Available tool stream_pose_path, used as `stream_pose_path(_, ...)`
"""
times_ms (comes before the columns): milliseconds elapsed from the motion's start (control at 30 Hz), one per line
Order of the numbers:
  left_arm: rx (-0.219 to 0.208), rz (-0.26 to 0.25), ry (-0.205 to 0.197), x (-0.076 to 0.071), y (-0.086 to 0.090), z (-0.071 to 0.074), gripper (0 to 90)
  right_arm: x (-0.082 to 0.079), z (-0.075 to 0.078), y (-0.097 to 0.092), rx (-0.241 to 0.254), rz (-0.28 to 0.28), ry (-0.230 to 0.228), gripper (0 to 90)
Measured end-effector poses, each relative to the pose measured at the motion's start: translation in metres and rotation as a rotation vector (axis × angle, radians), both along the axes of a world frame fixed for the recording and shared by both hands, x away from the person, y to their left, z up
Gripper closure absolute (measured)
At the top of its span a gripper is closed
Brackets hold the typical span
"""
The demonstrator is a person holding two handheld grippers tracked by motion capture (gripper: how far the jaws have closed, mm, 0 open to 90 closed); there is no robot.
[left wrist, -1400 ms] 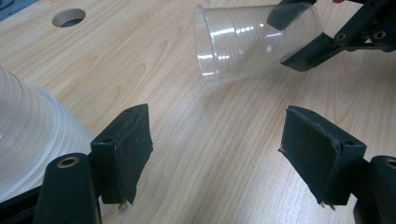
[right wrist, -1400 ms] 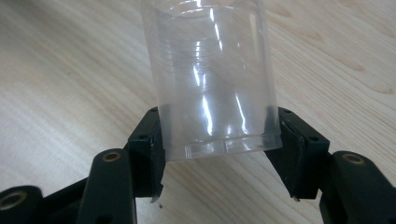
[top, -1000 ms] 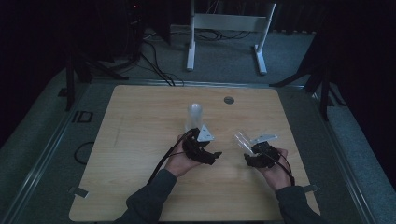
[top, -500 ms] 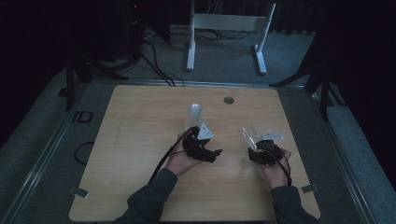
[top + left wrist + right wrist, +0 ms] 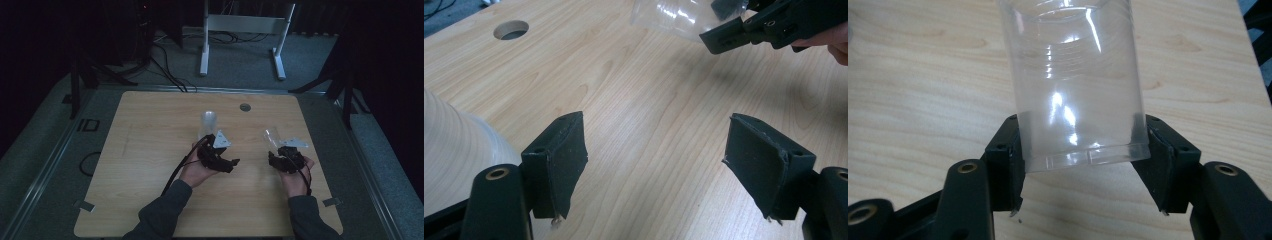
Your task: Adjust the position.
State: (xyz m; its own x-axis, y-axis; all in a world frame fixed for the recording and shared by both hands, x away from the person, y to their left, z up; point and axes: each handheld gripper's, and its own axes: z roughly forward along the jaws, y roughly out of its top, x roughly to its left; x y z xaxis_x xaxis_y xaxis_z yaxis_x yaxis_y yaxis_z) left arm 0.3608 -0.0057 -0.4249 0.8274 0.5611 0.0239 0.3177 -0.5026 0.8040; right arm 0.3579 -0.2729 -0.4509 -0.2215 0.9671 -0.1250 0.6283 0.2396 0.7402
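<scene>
My right gripper [image 5: 278, 151] is shut on a clear plastic cup [image 5: 271, 136] and holds it a little above the wooden table [image 5: 150, 150]. In the right gripper view its pads press on both sides of the clear cup [image 5: 1075, 85], near its bottom end, with the gripper [image 5: 1080, 145] pointing across the tabletop. My left gripper [image 5: 227, 164] stands open with nothing between its fingers, just right of a cloudy white cup stack [image 5: 209, 122] standing upside down. The left gripper view shows its open jaws [image 5: 659, 145] over bare wood, the white stack [image 5: 454, 150] at the left and the clear cup [image 5: 674, 15] farther off.
A round cable hole [image 5: 245, 107] sits near the table's far edge, also visible as the hole [image 5: 511, 30] in the left gripper view. A white metal frame [image 5: 240, 30] and cables [image 5: 165, 65] lie on the floor beyond the table. Black cables trail from both grippers.
My right gripper with the clear cup has shifted slightly to the right and away from the left gripper. The left gripper has stayed in place.
</scene>
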Motion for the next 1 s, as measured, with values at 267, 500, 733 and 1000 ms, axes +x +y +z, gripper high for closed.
stream_pose_path(267,-0.009,0.003,0.009,0.002,-0.003,0.0,24.4,-0.001,0.003,0.002,0.016,-0.005,-0.075,41.8)
stream_pose_path(500,-0.017,0.007,0.013,0.003,-0.006,0.001,24.3,-0.001,0.003,0.002,0.028,-0.02,-0.11,41.8)
stream_pose_path(733,-0.029,0.008,0.017,0.005,-0.009,0.002,24.3,-0.002,0.004,0.002,0.039,-0.029,-0.141,41.8)
stream_pose_path(1000,-0.043,0.015,0.027,0.006,-0.011,0.002,24.3,-0.005,0.008,0.002,0.049,-0.039,-0.184,41.7)
